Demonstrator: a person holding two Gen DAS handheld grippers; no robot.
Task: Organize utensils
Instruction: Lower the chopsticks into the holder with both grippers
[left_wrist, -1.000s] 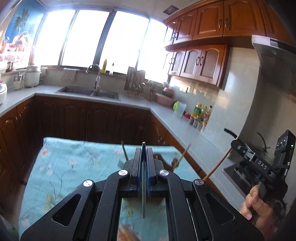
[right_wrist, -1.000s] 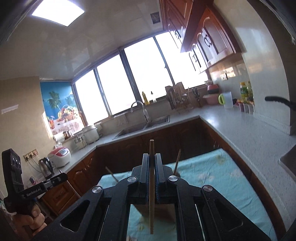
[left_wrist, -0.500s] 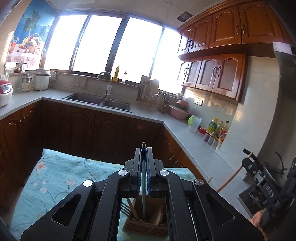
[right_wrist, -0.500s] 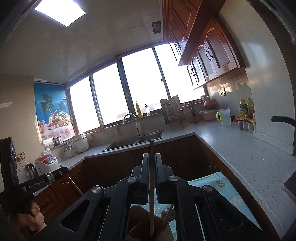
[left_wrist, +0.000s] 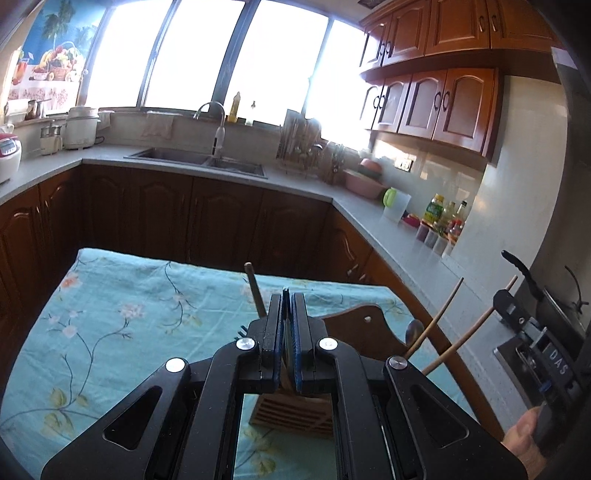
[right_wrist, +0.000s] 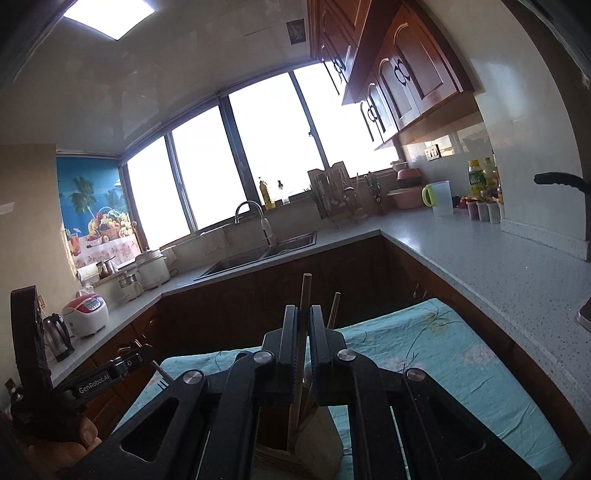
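The left gripper (left_wrist: 287, 314) is clamped on a thin flat utensil (left_wrist: 285, 295) (only its edge shows, can't tell what), right above the wooden holder (left_wrist: 291, 415) on the cloth-covered surface (left_wrist: 122, 310). The right gripper (right_wrist: 303, 332) pinches one chopstick (right_wrist: 305, 295), tip down in that holder. Left view alone shows two chopsticks (left_wrist: 436, 325) angled beside the holder's tall back.

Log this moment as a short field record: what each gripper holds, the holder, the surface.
left gripper: shut on a thin flat utensil, edge-on, kind unclear
right gripper: shut on a wooden chopstick, lower end in the holder
holder: wooden utensil holder below both grippers, chopsticks and a spoon in it
surface: teal floral tablecloth
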